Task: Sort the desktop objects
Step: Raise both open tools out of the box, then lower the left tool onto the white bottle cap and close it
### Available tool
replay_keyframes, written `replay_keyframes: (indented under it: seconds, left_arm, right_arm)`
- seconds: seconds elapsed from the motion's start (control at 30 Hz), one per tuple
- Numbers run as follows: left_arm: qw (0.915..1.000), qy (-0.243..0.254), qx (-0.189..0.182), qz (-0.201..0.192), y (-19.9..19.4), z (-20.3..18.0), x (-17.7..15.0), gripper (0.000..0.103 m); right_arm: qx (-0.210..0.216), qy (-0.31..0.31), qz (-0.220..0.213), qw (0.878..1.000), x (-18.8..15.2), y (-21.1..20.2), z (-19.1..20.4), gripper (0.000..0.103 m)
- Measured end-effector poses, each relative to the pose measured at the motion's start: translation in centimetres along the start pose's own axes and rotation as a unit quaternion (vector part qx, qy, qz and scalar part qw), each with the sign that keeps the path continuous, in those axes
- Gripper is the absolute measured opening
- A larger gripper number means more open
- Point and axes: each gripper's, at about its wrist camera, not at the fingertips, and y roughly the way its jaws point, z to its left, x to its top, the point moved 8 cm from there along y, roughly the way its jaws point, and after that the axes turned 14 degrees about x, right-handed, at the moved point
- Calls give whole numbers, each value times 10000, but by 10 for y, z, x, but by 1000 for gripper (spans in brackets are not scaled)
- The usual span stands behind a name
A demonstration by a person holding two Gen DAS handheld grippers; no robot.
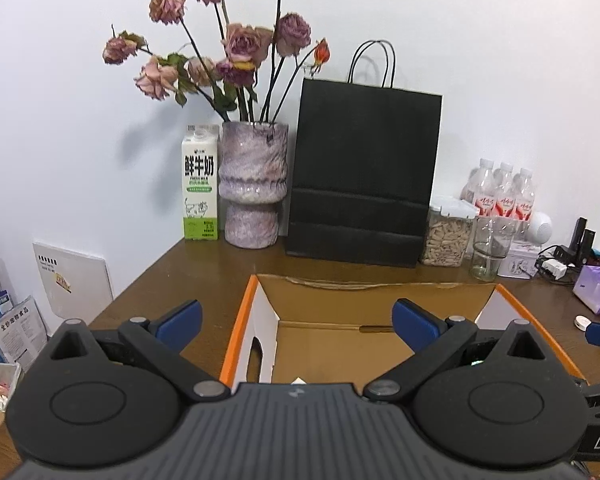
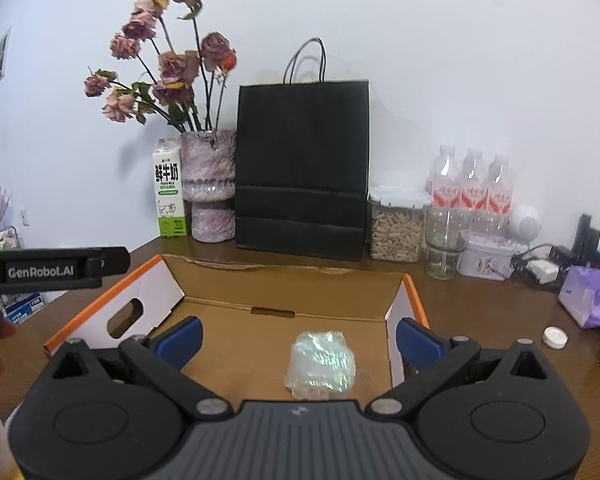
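Both the left gripper [image 1: 296, 316] and right gripper [image 2: 298, 334] are wide open, holding nothing. The shiny packet [image 2: 323, 362] lies flat in the cardboard box [image 2: 236, 344], its long side pointing away and slightly left.

An open cardboard box [image 2: 284, 320] sits on a desk [image 2: 480, 312], with a crumpled wrapper [image 2: 322, 362] lying inside it. Behind the box, along the wall, stand in a row from left to right: a milk carton [image 2: 169, 192], a vase of flowers [image 2: 211, 184], a paper bag [image 2: 302, 168], a lidded jar [image 2: 396, 226], a glass [image 2: 444, 246] and a tin [image 2: 486, 258], with three bottles [image 2: 472, 184] behind these last. Right of the box lie a tissue pack [image 2: 590, 296] and a small cap [image 2: 555, 337]
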Motion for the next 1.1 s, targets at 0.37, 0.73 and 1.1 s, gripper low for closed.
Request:
replay_keyframes:
  seconds: [0.37, 0.73, 1.1]
  left_arm:
    - [9997, 20, 88, -225, -53, 30, 1, 103]
    - [9995, 33, 224, -210, -93, 69, -31, 103]
    - [9984, -216, 457, -267, -123, 115, -82, 103]
  right_arm:
    - [67, -111, -247, 9996, 1, -56, 30, 103]
    - [120, -147, -195, 9996, -35, -103, 50, 103]
    - [130, -168, 201, 9996, -101, -128, 56, 103]
